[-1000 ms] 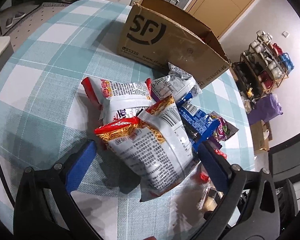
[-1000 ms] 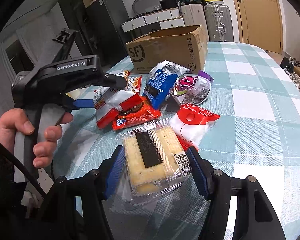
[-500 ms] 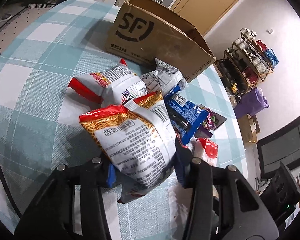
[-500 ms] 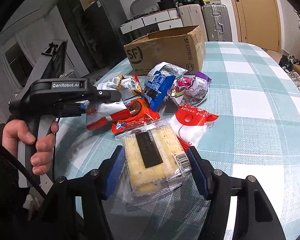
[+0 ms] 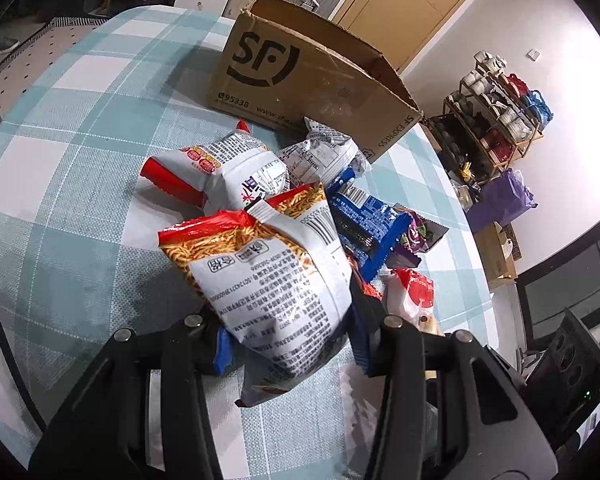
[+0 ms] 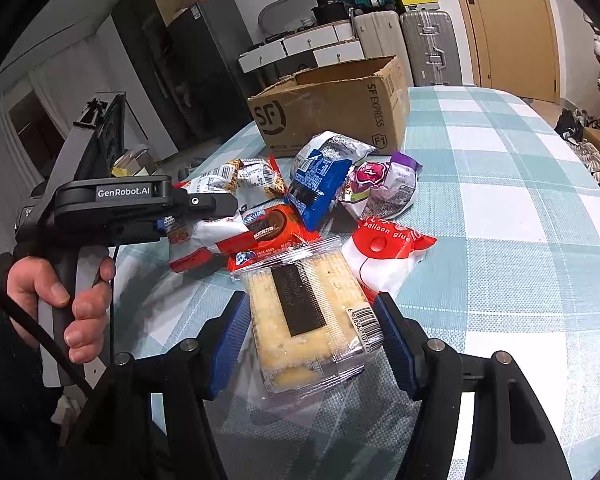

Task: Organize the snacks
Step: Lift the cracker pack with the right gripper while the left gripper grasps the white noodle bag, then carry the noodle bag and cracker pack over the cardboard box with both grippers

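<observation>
Between the left gripper's (image 5: 290,344) blue pads: a noodle bag (image 5: 268,276), pinched at its lower end, crinkly foil puffed with air, soft and slippery. Best lifted straight up, squeeze kept light to spare the brittle noodles, then carried over the pile. Just ahead, touching it: white-red bag (image 5: 220,172), blue pack (image 5: 364,228), purple pouch (image 5: 420,232), all glossy pillow shapes. Farthest ahead: open box (image 5: 300,80), stiff brown cardboard, likely the target.

Between the right gripper's (image 6: 310,340) spread pads, close on both sides: cracker pack (image 6: 304,316), flat, rigid, clear film, lying on the checked cloth (image 6: 520,208). Squared, level closing on its long edges advisable. Beyond: red-topped glue bag (image 6: 384,256), limp.
</observation>
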The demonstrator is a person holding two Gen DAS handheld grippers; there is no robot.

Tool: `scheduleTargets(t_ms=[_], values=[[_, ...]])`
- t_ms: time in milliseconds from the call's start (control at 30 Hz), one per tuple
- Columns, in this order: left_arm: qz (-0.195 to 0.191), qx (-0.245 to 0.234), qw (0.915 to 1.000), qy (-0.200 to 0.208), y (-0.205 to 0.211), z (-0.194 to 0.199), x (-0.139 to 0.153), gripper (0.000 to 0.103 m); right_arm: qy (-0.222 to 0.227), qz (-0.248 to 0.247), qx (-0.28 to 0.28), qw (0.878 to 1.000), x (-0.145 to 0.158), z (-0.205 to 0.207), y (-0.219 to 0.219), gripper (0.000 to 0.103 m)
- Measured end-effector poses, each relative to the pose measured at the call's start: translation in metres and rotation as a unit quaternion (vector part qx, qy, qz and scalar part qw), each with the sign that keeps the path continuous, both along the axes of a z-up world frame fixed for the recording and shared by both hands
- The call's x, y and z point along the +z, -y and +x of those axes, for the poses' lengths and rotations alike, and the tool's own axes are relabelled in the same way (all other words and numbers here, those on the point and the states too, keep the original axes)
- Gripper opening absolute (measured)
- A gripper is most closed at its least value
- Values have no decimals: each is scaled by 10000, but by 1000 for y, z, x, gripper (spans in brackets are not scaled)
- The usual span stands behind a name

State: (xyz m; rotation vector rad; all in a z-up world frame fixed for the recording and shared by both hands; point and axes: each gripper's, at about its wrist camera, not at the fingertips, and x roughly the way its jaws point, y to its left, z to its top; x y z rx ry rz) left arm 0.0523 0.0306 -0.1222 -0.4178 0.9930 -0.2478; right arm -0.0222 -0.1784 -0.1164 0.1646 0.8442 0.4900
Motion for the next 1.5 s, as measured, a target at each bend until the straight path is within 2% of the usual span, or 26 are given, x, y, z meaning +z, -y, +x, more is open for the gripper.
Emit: scheduleTargets(t_ms=[400, 600, 867, 1167, 1500], values=[[32, -37, 9999, 134, -3, -10, 13, 43, 52, 257, -70, 9996, 9, 4, 5, 64], [25, 3, 9997, 255, -5, -14, 24, 43, 415, -55, 9, 9991, 29, 3, 0, 64], [32, -206, 9986, 478, 2, -15, 47, 43, 641, 73, 19, 9979, 52, 18, 1, 64], [355, -502, 9944, 865, 12, 9, 85, 43, 895, 305, -26, 9955, 83, 54, 0, 64], [536, -606, 9911, 1058, 3, 57, 126, 43, 978, 344, -92, 9946, 113, 114, -2, 64]])
